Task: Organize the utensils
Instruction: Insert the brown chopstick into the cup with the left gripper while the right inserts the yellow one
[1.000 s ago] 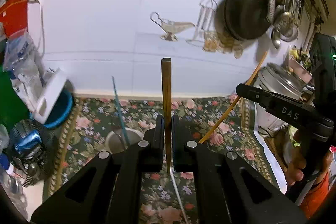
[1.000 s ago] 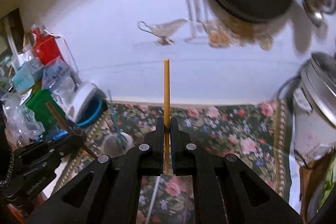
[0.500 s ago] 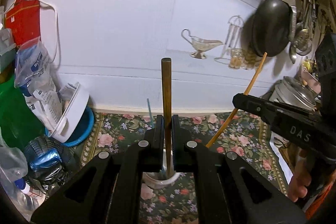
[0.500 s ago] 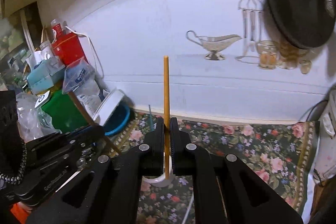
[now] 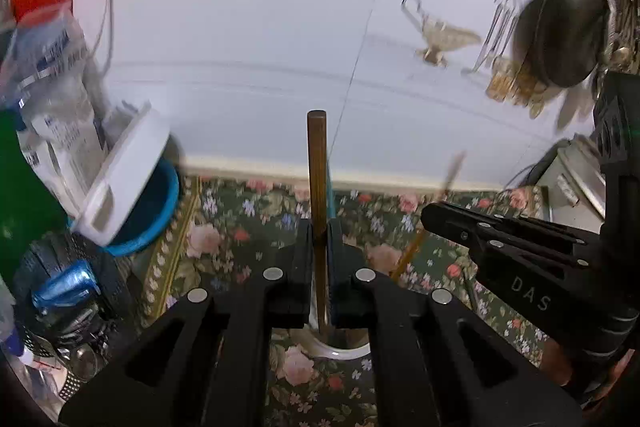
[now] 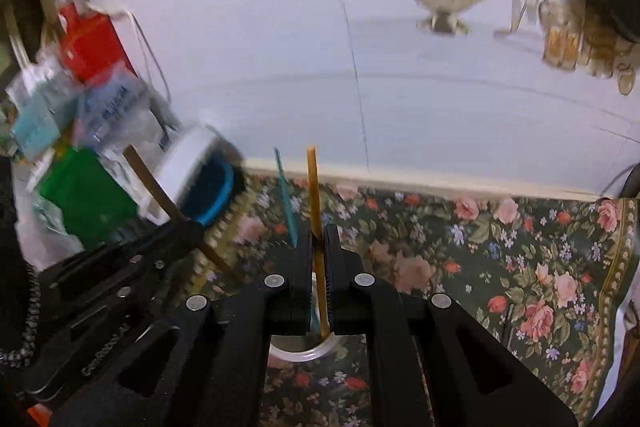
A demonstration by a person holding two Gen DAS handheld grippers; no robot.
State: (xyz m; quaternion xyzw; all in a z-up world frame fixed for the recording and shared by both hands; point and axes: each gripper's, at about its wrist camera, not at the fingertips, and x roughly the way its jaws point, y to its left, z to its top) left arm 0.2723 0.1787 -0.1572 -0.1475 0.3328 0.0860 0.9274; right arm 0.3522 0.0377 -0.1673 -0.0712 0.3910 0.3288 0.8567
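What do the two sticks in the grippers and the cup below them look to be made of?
Dark stick in the left gripper: likely wood, matte brown with a flat-cut end. Light stick in the right gripper: probably bamboo or pale wood, thin, yellow-orange. Cup: white, smooth, glossy rim; plastic or ceramic, can't tell which.

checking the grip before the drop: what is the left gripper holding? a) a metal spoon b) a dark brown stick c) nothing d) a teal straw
b: the left gripper is shut on a dark brown stick that stands upright between its fingers, above the white cup.
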